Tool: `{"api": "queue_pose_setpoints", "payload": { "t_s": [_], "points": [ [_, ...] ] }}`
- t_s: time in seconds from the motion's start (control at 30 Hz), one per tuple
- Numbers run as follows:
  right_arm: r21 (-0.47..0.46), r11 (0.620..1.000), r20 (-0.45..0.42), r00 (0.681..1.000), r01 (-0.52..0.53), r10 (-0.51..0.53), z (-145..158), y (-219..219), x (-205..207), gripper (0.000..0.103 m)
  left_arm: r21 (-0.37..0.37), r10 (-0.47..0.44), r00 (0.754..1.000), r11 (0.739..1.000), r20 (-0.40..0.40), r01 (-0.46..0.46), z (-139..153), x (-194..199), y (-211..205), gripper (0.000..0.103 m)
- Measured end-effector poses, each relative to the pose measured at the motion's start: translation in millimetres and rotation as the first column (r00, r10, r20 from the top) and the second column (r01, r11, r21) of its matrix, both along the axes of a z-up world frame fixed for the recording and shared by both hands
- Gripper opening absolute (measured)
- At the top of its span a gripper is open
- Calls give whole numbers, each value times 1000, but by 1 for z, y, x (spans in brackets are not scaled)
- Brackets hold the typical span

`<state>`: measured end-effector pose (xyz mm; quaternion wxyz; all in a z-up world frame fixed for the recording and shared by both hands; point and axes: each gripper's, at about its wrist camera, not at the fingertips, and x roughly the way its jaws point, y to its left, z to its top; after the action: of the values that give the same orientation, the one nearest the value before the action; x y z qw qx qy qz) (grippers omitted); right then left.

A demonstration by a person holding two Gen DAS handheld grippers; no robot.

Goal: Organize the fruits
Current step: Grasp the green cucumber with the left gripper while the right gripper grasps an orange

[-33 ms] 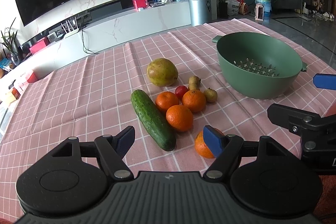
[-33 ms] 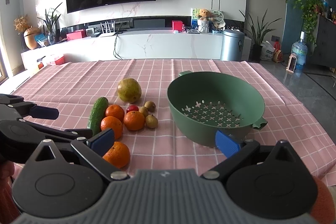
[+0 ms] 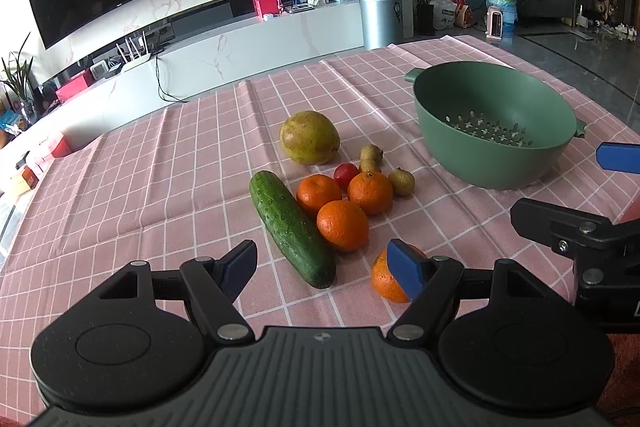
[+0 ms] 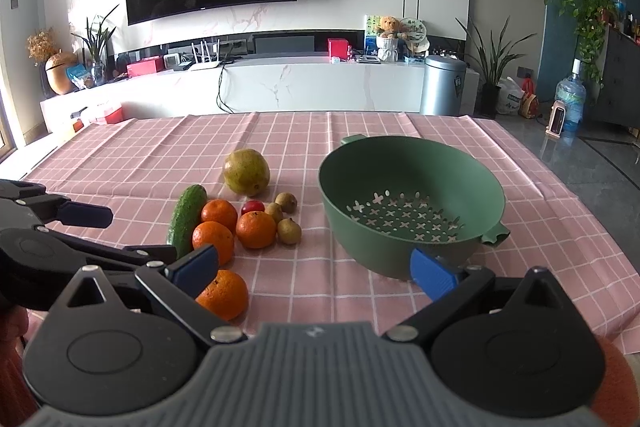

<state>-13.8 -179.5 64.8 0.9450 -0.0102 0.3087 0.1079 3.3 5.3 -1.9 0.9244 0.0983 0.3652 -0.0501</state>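
A green colander (image 3: 444,131) (image 4: 344,195) stands empty on the pink checked tablecloth. To its left lie a cucumber (image 3: 290,227) (image 4: 185,219), a yellow-green pear (image 3: 308,137) (image 4: 245,171), several oranges (image 3: 343,225) (image 4: 256,229), a small red fruit (image 3: 346,174) and three small brown fruits (image 3: 401,181) (image 4: 289,230). One orange (image 3: 384,279) (image 4: 226,293) lies nearest, apart from the pile. My left gripper (image 3: 322,265) is open, low over the cloth before the cucumber's near end. My right gripper (image 4: 314,269) is open and empty, between the near orange and the colander.
The right gripper's body (image 3: 580,231) shows at the right of the left wrist view; the left gripper (image 4: 60,227) shows at the left of the right wrist view. Beyond the table's far edge stand a white TV bench (image 4: 280,83) and a metal bin (image 4: 442,85).
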Motion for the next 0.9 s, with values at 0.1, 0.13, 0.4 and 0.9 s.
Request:
{"api": "queue_pose_setpoints", "payload": {
  "t_s": [0.1,0.13,0.4,0.9],
  "points": [
    [13,1000,-43,999,-2,2,-2,0,7,82,-30,0,1000,1000,-10,0,1,5,3,85],
    [17,1000,-60,998,-1,2,-3,0,9,78,-37,-1,1000,999,-13,0,1,7,4,83],
    [93,995,-197,978,-47,64,-21,15,31,50,-108,8,993,994,-121,-21,-11,25,16,65],
    [94,974,-330,917,-204,224,-49,59,55,45,-141,118,968,978,-220,-152,-22,34,42,49]
  ]
}}
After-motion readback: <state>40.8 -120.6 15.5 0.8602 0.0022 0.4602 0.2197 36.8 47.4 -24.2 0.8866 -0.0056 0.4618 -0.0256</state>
